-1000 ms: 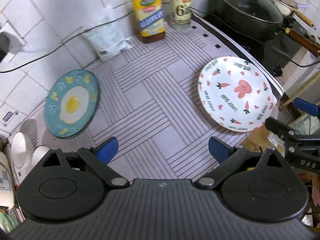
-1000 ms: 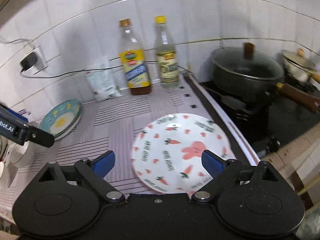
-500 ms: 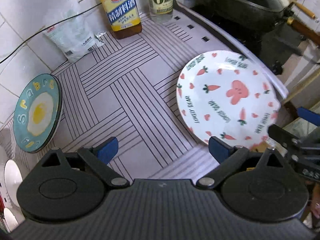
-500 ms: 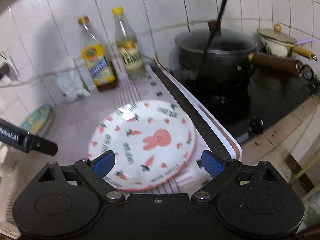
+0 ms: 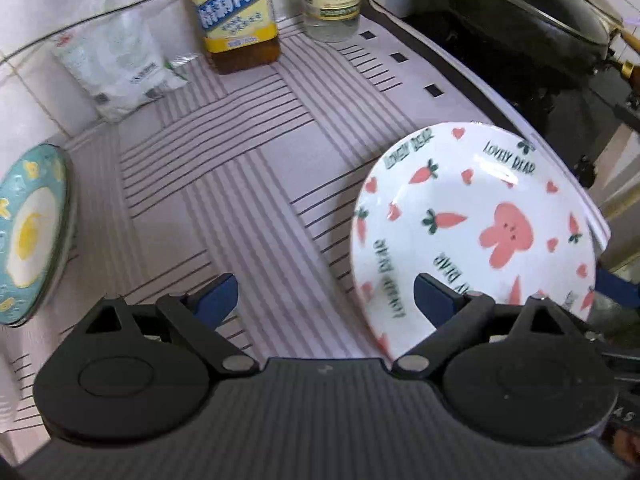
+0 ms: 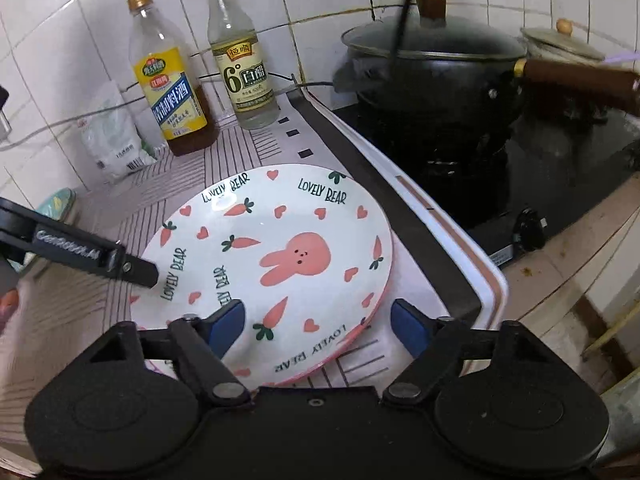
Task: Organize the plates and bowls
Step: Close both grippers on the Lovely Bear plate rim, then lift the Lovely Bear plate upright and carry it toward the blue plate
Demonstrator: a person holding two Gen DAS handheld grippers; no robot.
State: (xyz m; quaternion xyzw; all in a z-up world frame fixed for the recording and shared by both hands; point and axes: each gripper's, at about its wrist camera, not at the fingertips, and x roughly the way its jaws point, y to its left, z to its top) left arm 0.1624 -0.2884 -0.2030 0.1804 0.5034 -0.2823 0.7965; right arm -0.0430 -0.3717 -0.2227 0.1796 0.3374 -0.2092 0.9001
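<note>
1. Right gripper: jaws spread and have just been closing. The near edge of the rabbit plate sits between them, but the pads aren't pressing on it yet.
2. Left gripper: jaws spread wide, narrowing a little, with nothing between them. Its right finger overlaps the plate's left edge in the left wrist view; I can't tell if it touches.
3. The plate lies flat on the striped mat, close to the mat's stove-side edge. The egg plate is well apart at the far left, leaning on the wall.
4. To do it well: slide the right jaws further onto the rim before clamping, since the plate is glazed, shallow and likely slippery.
5. Lift level and keep clear of the black pot and bottles.
6. Likely destination is the egg plate.
</note>
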